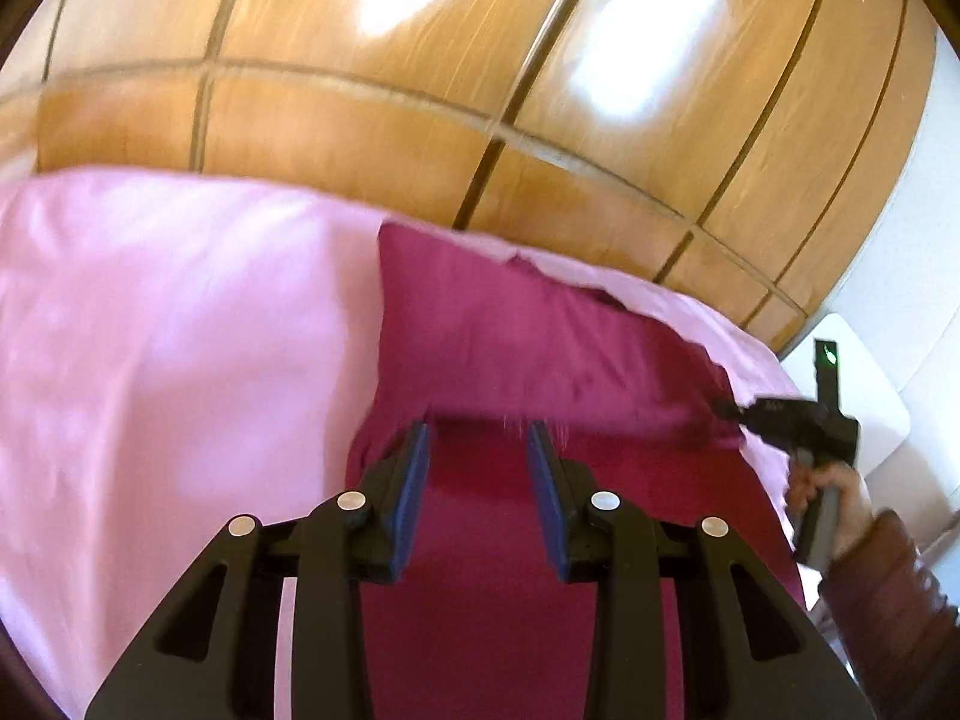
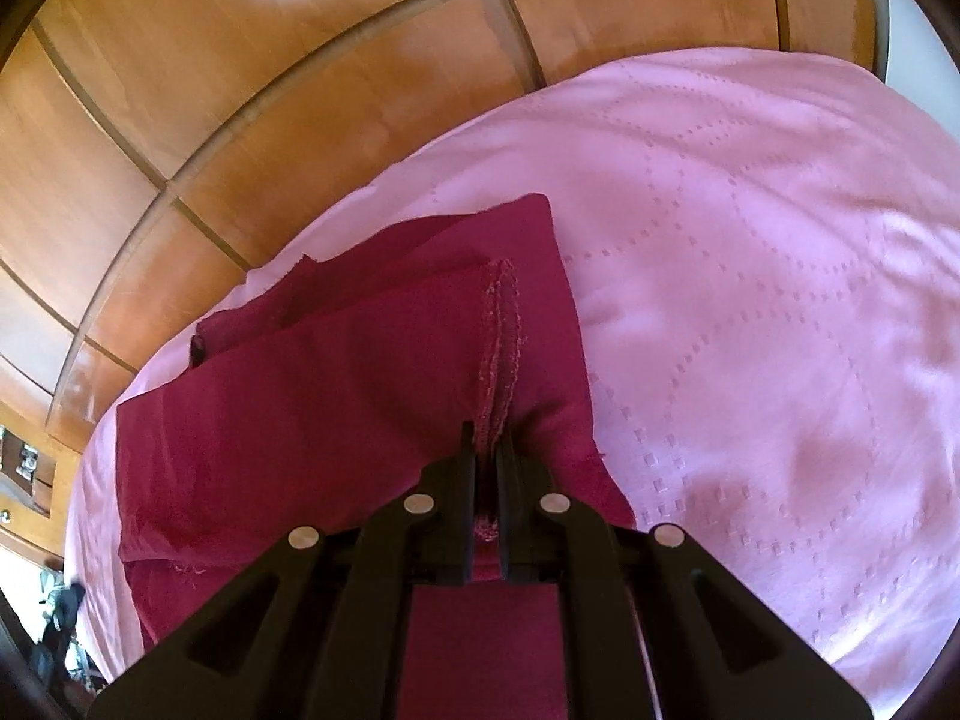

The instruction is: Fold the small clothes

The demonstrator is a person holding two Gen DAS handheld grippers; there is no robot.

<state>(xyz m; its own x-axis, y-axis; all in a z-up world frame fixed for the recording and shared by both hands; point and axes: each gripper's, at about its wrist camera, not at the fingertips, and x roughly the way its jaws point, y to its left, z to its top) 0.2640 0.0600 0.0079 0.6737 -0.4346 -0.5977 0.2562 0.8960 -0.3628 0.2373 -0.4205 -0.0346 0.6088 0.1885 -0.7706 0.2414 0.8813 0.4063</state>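
Observation:
A dark magenta garment (image 1: 510,348) lies partly folded on a pink bedspread (image 1: 150,330). My left gripper (image 1: 480,438) is open, its blue pads (image 1: 414,480) held just above the garment's near part, holding nothing. In the left wrist view my right gripper (image 1: 729,408) pinches the garment's right edge, held by a hand in a brown sleeve. In the right wrist view the right gripper (image 2: 487,438) is shut on the garment's stitched seam edge (image 2: 501,336), and the garment (image 2: 312,390) spreads away to the left.
The pink bedspread (image 2: 750,300) covers the bed. A wooden panelled wardrobe (image 1: 420,90) stands behind it and also shows in the right wrist view (image 2: 210,90). A white surface (image 1: 864,396) sits at the bed's right. Clutter (image 2: 24,468) sits at far left.

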